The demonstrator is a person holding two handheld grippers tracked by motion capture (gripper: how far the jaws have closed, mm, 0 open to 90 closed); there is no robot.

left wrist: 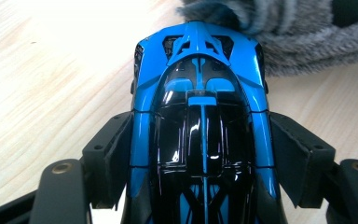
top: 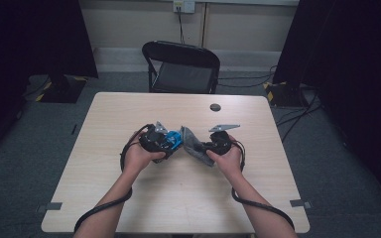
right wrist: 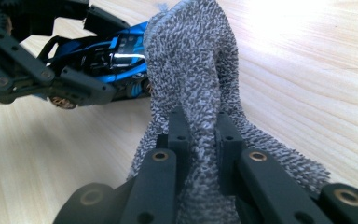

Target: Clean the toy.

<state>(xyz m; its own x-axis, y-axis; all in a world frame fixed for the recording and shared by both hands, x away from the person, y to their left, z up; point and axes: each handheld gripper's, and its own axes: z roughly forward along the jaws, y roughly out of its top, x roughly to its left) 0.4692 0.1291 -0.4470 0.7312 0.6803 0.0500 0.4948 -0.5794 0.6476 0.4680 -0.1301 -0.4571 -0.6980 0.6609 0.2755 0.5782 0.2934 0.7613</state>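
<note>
1. Glossy blue-and-black toy sports car (left wrist: 200, 135): clamped by its flanks mid-bench, far end touching the cloth.
2. Grey fluffy terry cloth (right wrist: 200, 84): bunched, pinched upright, draped against the car's end, lower edge on bench.

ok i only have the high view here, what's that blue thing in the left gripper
Observer: A blue and black toy car, clamped by its sides between the left gripper's jaws.
Operator: and the grey stuff on the right
Observer: A fuzzy grey cloth, pinched in a fold by the right gripper.
Operator: is the cloth on the car
Observer: Its edge meets the far end of the car; the roof is bare.
</note>
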